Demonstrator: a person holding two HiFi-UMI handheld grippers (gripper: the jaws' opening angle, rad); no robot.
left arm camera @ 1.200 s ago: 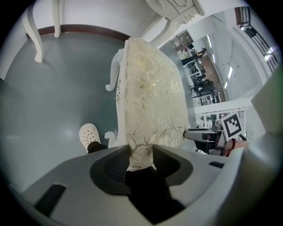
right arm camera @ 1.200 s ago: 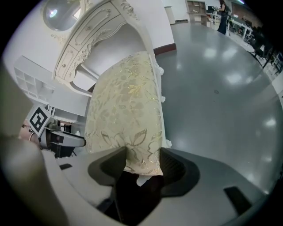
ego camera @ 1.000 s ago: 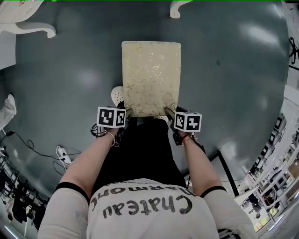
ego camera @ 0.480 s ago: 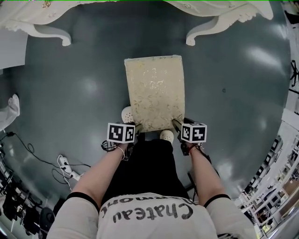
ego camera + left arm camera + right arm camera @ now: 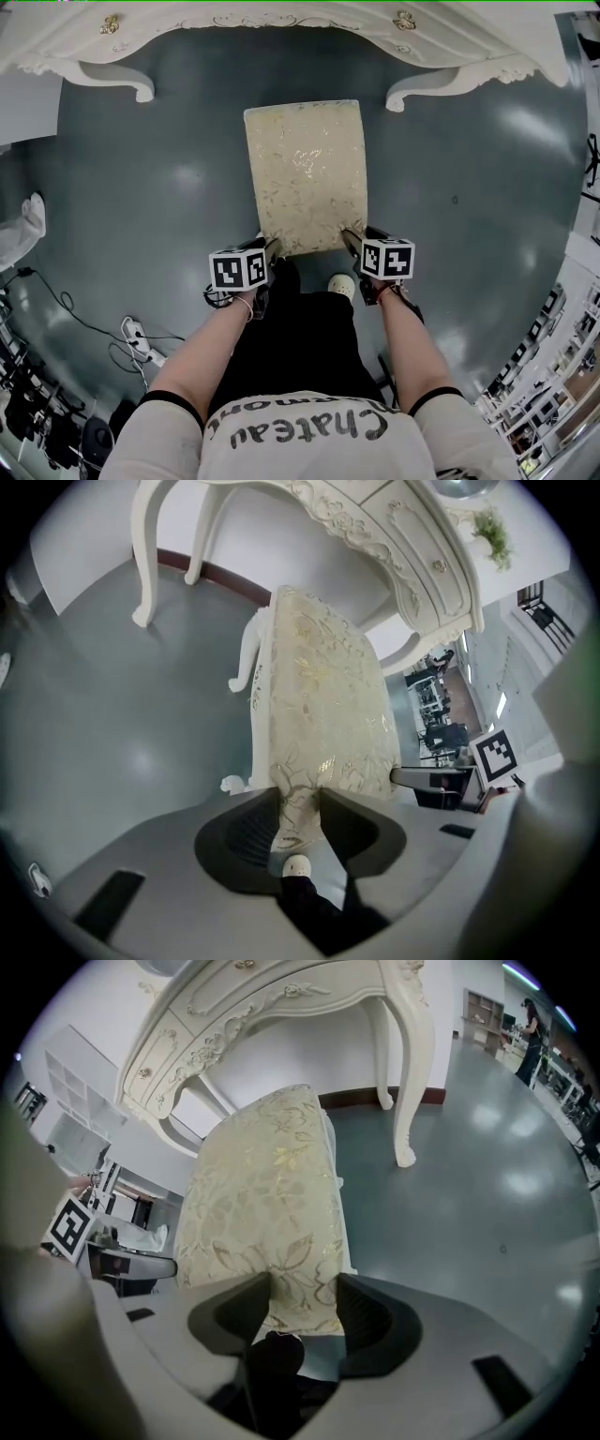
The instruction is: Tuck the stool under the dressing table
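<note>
The stool (image 5: 305, 173), with a cream floral cushion, stands on the grey floor just in front of the white carved dressing table (image 5: 281, 37), its far edge level with the table's front legs. My left gripper (image 5: 269, 251) is shut on the near left corner of the cushion (image 5: 323, 696). My right gripper (image 5: 352, 241) is shut on the near right corner (image 5: 262, 1204). In both gripper views the cushion's edge fills the gap between the jaws. The table's drawers (image 5: 412, 536) and curved legs (image 5: 408, 1072) rise beyond the stool.
The table's front feet (image 5: 141, 91) (image 5: 398, 98) flank the gap ahead of the stool. The person's white shoe (image 5: 340, 284) is just behind the stool. Cables and a power strip (image 5: 131, 333) lie at the left, near a white bag (image 5: 26, 225). Shelving (image 5: 553, 375) lines the right.
The stool and both grippers holding it have moved forward across the floor towards the dressing table. Much more of the table's front now shows at the top of the head view.
</note>
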